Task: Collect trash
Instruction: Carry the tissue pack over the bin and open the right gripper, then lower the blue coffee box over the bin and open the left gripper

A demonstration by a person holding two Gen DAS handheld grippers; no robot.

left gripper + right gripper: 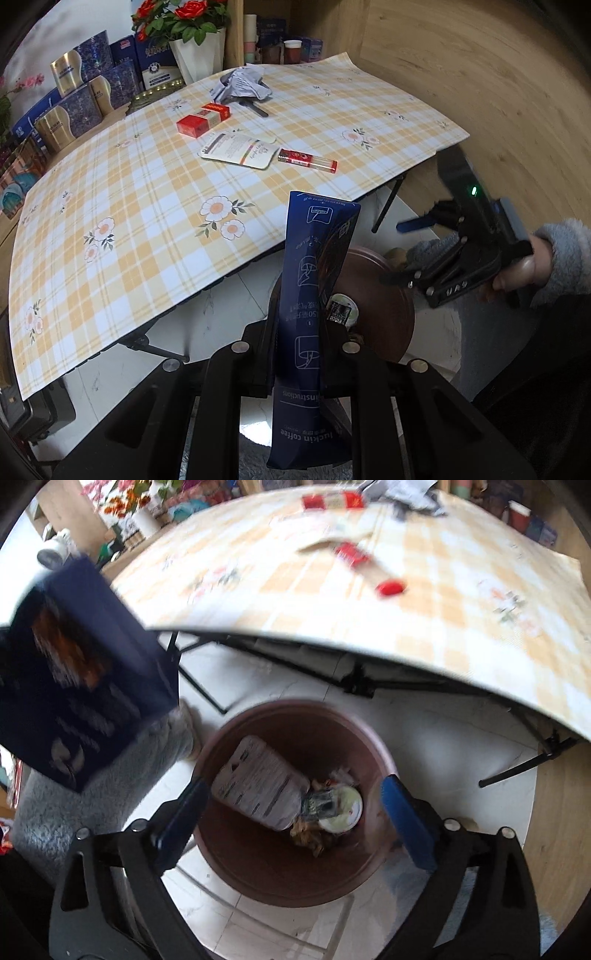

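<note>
L gripper (303,354): clenched on a dark blue coffee bag (314,314), held upright just above the near-left side of the brown bin (295,867). In the R wrist view the same bag sits at far left, blurred.

R gripper (295,808): released, blue fingers (406,823) spread wide over the bin mouth, nothing between them. A white card (258,782) lies inside the bin with a round lid (341,806) and other scraps.

Bin stands on white floor, near edge of the table (110,258).

On the table, checked cloth: red box (203,120), white leaflet (240,149), red tube (306,160), crumpled paper (242,85) at the far side. Flower pot (195,55) and boxes behind.
</note>
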